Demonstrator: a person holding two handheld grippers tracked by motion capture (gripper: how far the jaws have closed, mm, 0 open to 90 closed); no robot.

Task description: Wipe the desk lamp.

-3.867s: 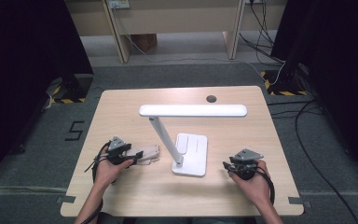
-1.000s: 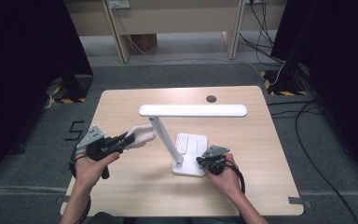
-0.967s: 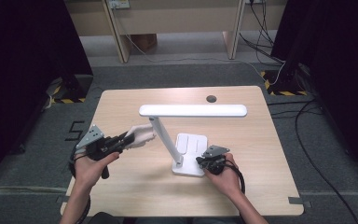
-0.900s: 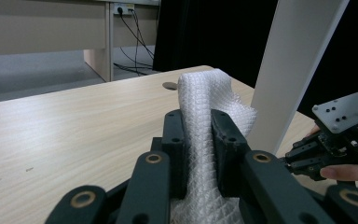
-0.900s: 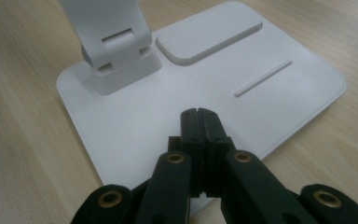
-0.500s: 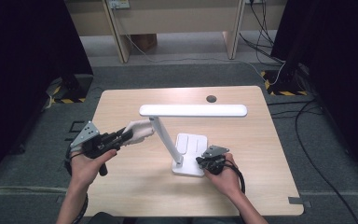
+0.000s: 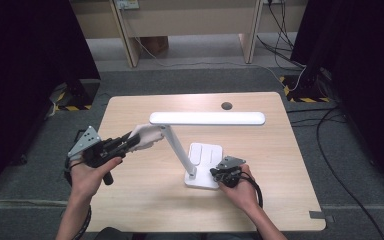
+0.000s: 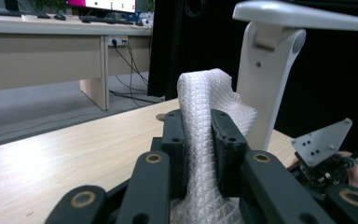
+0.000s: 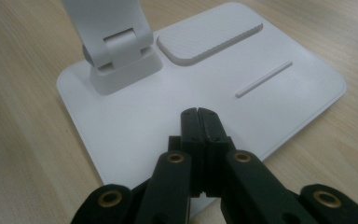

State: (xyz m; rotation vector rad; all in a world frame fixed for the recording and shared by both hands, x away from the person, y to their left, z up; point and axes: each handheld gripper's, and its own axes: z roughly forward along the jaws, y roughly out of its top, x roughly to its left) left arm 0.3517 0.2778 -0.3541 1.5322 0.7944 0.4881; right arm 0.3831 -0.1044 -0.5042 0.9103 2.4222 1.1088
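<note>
The left tool (image 8: pixel 198 140) is clamped on a white cloth (image 8: pixel 204 107), held above the counter (image 7: pixel 150 190) just beside the lamp arm (image 7: pixel 177 150). The right tool (image 9: pixel 198 114), jaws closed and empty, rests on the lamp base (image 9: pixel 135 121), near its front edge.

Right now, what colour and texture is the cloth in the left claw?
White cloth with a scale-like weave, clearest in the left gripper view.

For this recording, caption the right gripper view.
Right gripper, jaws shut, pressing on the white lamp base.
</note>
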